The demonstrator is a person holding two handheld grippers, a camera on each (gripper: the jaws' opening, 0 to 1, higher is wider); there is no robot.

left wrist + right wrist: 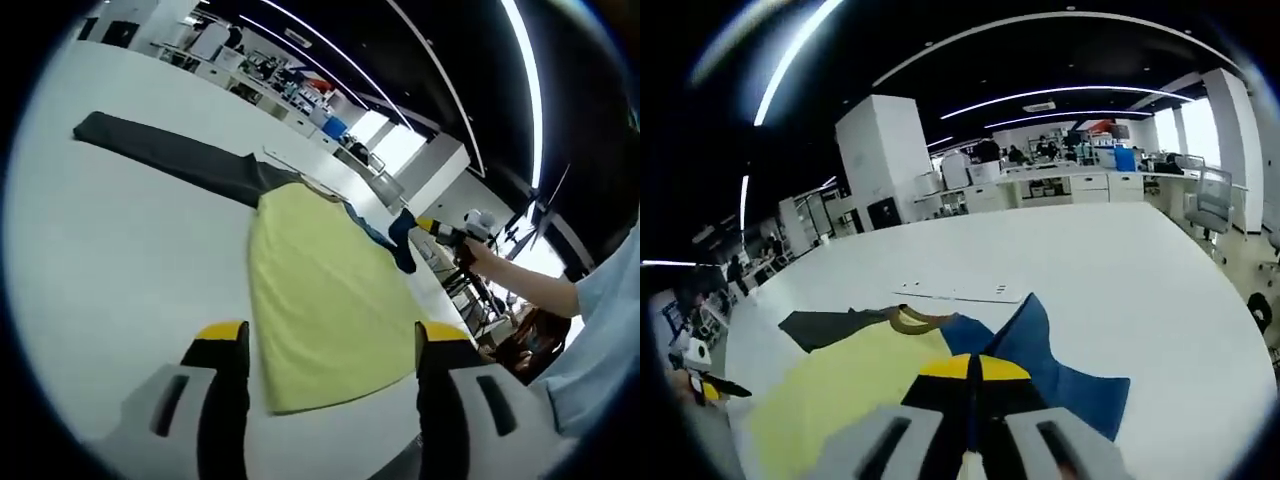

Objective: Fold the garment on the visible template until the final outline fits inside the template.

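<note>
A garment lies flat on the white table [110, 250]. It has a pale yellow body [320, 300], a dark grey sleeve [160, 148] stretched out to the far left, and a blue sleeve [400, 240] on the right. My left gripper [333, 335] stands open over the yellow hem, with one jaw on each side of it and nothing held. My right gripper [975, 368] is shut on the blue sleeve [1065, 390], which is lifted into a peak; this gripper [450, 235] also appears in the left gripper view. The yellow body [840, 390] and grey sleeve [825, 325] lie to its left.
A thin pale strip [955, 292] lies on the table beyond the collar. A person's arm [530, 285] reaches in from the right. Desks, chairs [1215, 205] and shelves stand beyond the far table edge. Bare white tabletop [1120, 270] spreads around the garment.
</note>
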